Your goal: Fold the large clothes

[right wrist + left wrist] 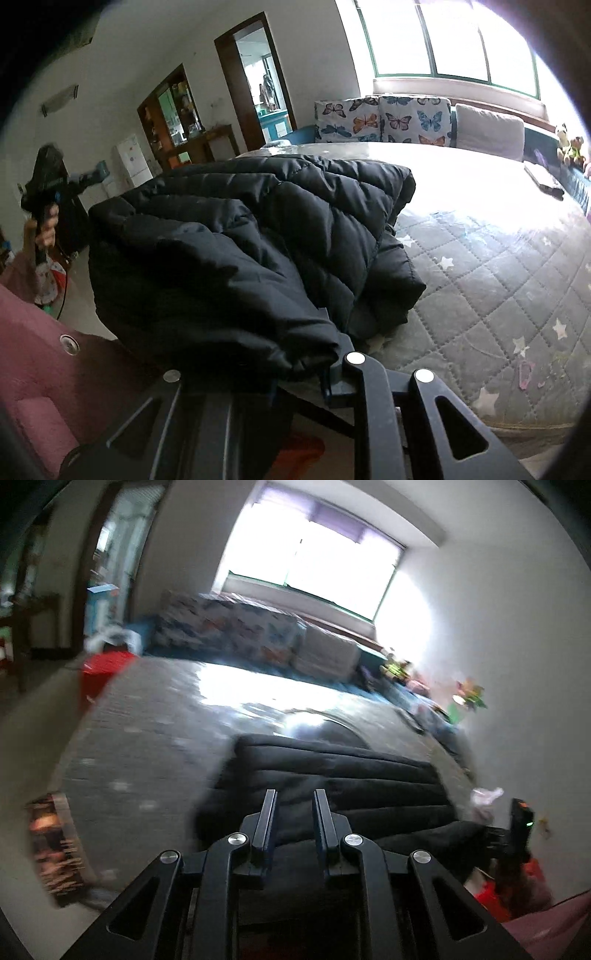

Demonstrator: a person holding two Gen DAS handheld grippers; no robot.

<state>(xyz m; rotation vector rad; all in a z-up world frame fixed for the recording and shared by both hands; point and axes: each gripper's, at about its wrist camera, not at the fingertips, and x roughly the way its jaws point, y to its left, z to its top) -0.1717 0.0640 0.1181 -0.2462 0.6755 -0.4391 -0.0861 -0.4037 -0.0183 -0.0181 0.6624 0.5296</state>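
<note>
While right gripper [295, 354] clamps black jacket [258, 229], left gripper [294, 812] hovers, fingers [267, 819] parted.

Bright window [454, 40] lights white walls [509, 635], butterfly cushions [380, 120] and a star-quilted mattress [498, 280].

Daylight pours in from the window [314, 550] at twelve o'clock, blown out to pure white in both views and throwing a hard glare across the bed [236, 686] beneath it. The left wrist view is smeared with motion blur, worst toward nine o'clock, while the right wrist view is sharper, the black jacket [258, 236] dim with its quilting just readable. Fisheye bending curves the walls, and dark vignetting eats the corners, with a bright flare at two o'clock on the right.
</note>
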